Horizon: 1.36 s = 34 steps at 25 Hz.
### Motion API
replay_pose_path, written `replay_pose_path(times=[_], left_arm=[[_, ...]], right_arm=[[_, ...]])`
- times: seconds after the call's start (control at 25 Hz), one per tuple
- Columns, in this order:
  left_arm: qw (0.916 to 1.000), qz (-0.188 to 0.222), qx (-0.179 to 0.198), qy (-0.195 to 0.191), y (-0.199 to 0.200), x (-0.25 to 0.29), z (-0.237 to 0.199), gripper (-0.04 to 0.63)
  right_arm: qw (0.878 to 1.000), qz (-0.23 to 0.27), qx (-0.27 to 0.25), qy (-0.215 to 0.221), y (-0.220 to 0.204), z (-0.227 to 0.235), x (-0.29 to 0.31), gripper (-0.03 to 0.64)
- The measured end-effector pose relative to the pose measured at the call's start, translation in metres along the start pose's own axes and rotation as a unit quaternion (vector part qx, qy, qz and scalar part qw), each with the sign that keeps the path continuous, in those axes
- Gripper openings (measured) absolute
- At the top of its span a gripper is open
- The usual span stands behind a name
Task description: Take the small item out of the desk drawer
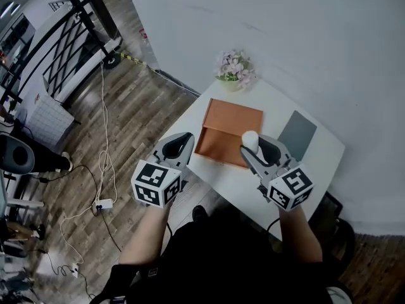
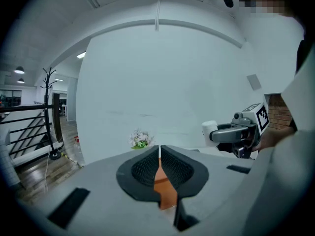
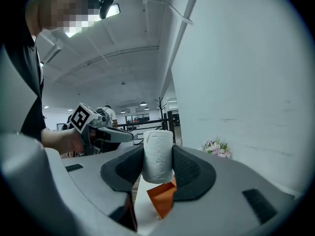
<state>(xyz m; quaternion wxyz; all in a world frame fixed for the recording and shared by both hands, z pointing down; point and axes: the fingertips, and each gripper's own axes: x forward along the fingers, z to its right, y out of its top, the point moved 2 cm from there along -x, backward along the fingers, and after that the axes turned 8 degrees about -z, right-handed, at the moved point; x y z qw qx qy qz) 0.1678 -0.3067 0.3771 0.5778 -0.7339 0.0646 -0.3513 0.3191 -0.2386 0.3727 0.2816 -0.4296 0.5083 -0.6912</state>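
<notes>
right gripper (image 3: 158,151): clamped on the roll (image 3: 157,159), one ribbed pad on each side. it holds the roll upright, probably so it cannot slip while carried clear.
roll's place: between the right jaws, in the air over the near right part of the drawer box (image 1: 229,122), above the desk (image 1: 228,179). it touches nothing else, so i judge it is out of the drawer.
roll's look: a small white cylinder with a soft, papery, faintly dimpled wall and a flat top that sticks out above the pads. it looks light and squashy, so a gentle grip should do.
left gripper (image 2: 159,154): jaws drawn together, only a thin slit between the pads and nothing in them. it hangs at the desk's left corner, just beside the box, likely parked out of the way or ready to push the drawer shut.
drawer box: orange and flat, lying toward the desk's left side. its near part sits lower and looks pulled out toward the near edge. i cannot tell whether anything else lies inside.
flowers (image 1: 234,68): at the far corner, well apart from the work.
grey pad (image 1: 297,133): flat by the right edge, a bare spot that could take the roll.
step: the lift-out seems done, and setting the roll down remains.
</notes>
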Motion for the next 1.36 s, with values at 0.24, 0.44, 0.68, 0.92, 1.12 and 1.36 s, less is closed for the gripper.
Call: replay_pose_path(times=[0.24,0.44,0.68,0.92,1.12,1.36], left_arm=[[0.9993,0.011,-0.015,0.031,-0.002,-0.010,-0.021,0.021],[0.9981,0.032,-0.011,0.051,0.007,-0.017,-0.028,0.021],[0.9968,0.050,-0.005,0.063,0.014,-0.028,-0.025,0.021],[0.9966,0.056,-0.002,0.061,0.018,-0.028,-0.026,0.021],[0.9971,0.054,-0.008,0.052,0.015,-0.023,-0.030,0.021],[0.9974,0.043,0.006,0.057,0.012,-0.018,-0.043,0.021]], right_arm=[[1.000,-0.011,0.003,-0.011,0.000,0.011,0.000,0.172],[1.000,-0.004,-0.016,-0.018,0.013,0.013,0.001,0.170],[1.000,0.010,-0.025,-0.008,0.023,0.004,0.006,0.170],[0.999,0.030,-0.021,0.001,0.032,-0.003,0.010,0.170],[0.999,0.038,-0.019,0.006,0.034,-0.005,0.012,0.170],[0.999,0.031,-0.016,-0.004,0.034,-0.005,0.012,0.170]])
